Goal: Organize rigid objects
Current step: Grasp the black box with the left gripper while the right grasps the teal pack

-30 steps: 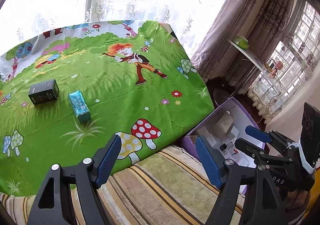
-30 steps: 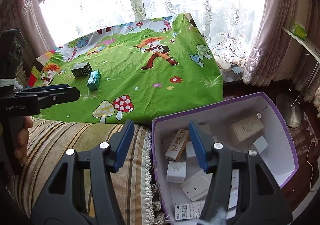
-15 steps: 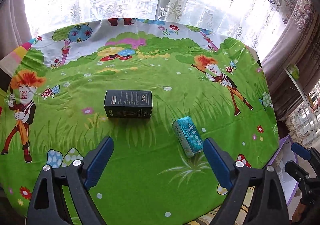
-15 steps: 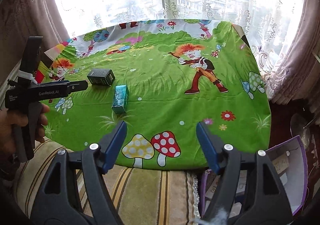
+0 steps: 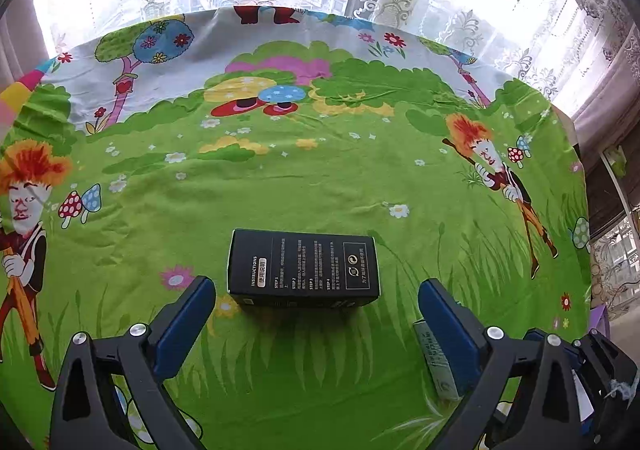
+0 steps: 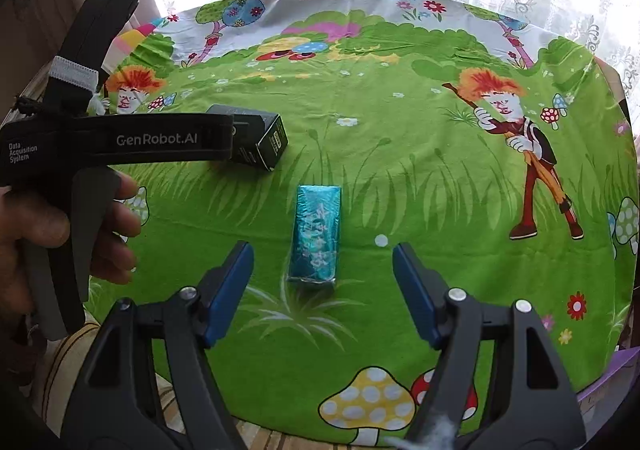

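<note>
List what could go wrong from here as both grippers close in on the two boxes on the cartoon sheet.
1. The black rectangular cardboard box lies broadside before the open left hand-held gripper; its length nearly fills the gap, so a finger could clip it.
2. The teal foil-wrapped box looks slick and could slip from the right hand-held gripper.
3. The boxes lie close together, so the grippers may collide.

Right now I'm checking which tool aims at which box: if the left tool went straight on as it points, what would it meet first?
Most likely the black rectangular cardboard box, lying centred ahead of the open left tool on the green cartoon cloth; depth unclear.
</note>
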